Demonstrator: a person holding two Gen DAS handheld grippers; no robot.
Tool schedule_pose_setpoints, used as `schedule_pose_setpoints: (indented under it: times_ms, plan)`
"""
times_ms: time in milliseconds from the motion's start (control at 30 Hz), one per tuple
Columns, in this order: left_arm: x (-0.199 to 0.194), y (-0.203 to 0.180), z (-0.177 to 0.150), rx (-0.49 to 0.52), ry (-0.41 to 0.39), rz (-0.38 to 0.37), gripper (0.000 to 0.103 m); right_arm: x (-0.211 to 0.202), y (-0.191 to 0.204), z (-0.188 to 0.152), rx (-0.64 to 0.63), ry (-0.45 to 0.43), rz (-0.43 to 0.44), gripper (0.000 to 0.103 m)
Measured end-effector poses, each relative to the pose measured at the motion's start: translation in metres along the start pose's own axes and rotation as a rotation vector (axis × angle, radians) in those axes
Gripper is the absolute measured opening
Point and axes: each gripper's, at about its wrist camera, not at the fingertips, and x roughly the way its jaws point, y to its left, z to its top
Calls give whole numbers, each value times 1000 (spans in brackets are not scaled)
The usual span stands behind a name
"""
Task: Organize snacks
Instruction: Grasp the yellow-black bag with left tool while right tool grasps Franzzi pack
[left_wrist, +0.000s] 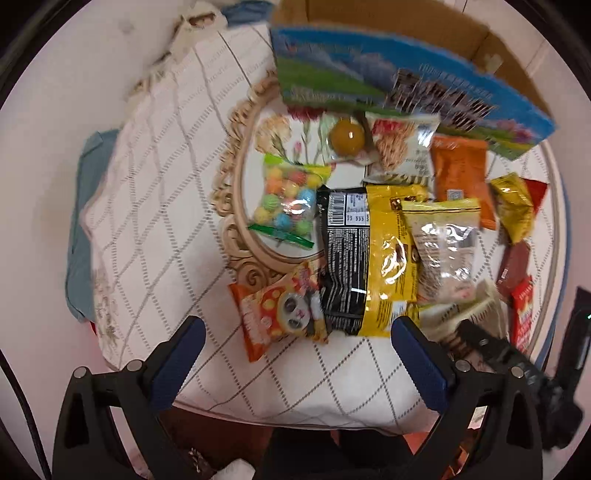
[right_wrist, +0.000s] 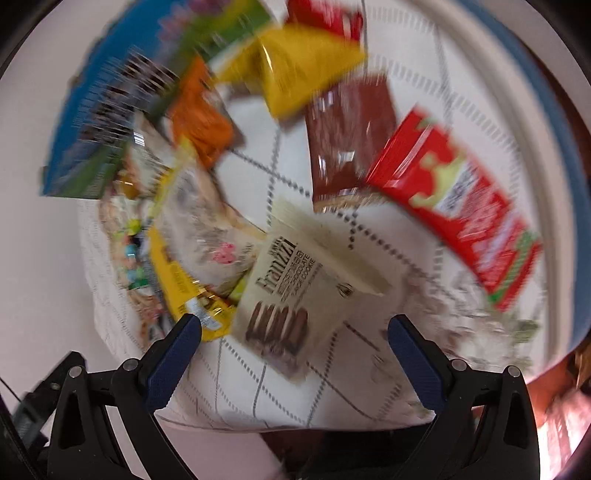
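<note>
Many snack packs lie on a white quilted cloth (left_wrist: 155, 206). In the left wrist view my left gripper (left_wrist: 297, 328) is open and empty, just short of an orange panda pack (left_wrist: 280, 314) and a black-and-yellow bag (left_wrist: 365, 258). A bag of coloured candy balls (left_wrist: 288, 199) lies on an ornate oval tray (left_wrist: 236, 177). In the blurred right wrist view my right gripper (right_wrist: 293, 328) is open around the near end of a cream Franzzi cookie pack (right_wrist: 295, 291), not touching it. A red pack (right_wrist: 458, 206) and a brown pack (right_wrist: 351, 133) lie beyond.
A blue-and-green carton (left_wrist: 388, 77) and a cardboard box (left_wrist: 388, 22) stand at the back. An orange pack (left_wrist: 458, 173), a yellow pack (left_wrist: 513, 206) and a lollipop (left_wrist: 347, 136) lie around the pile. The right gripper's body (left_wrist: 495, 350) shows at lower right in the left wrist view.
</note>
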Motion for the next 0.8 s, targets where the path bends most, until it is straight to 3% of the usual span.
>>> schedule_pose_setpoints:
  times_ms: [100,167,233,300,333,400,433,467,600,667,800]
  plan:
    - [32,-14,16,41,82,-23,103,18,-1,-1,30,-11,-18,102]
    - [55,-28,24,91,138,-51,103,20,1,-3,12,-34,-41,93]
    - [71,-39,30,133,162,-48,103,20,8,-6,-69,-58,-73,75]
    - [83,-50,34,175,168,-67,102,17,17,-9,-114,-58,-101,72]
    - [90,-53,36,189,174,-69,97,16,20,-11,-146,-62,-135,72]
    - [96,-59,40,204,175,-125,96,13,30,-13,-214,-59,-213,71]
    - [98,-61,43,210,169,-139,87,13,39,-14,-260,-62,-256,71]
    - [100,-62,44,215,171,-143,87,16,45,-15,-302,-62,-294,71]
    - [98,-48,44,210,156,-207,86,32,81,-19,-519,-54,-454,72]
    - [91,-32,36,203,135,-221,83,36,91,-25,-558,-73,-509,75]
    - [91,-14,17,209,130,-205,84,26,82,-30,-409,-85,-410,75]
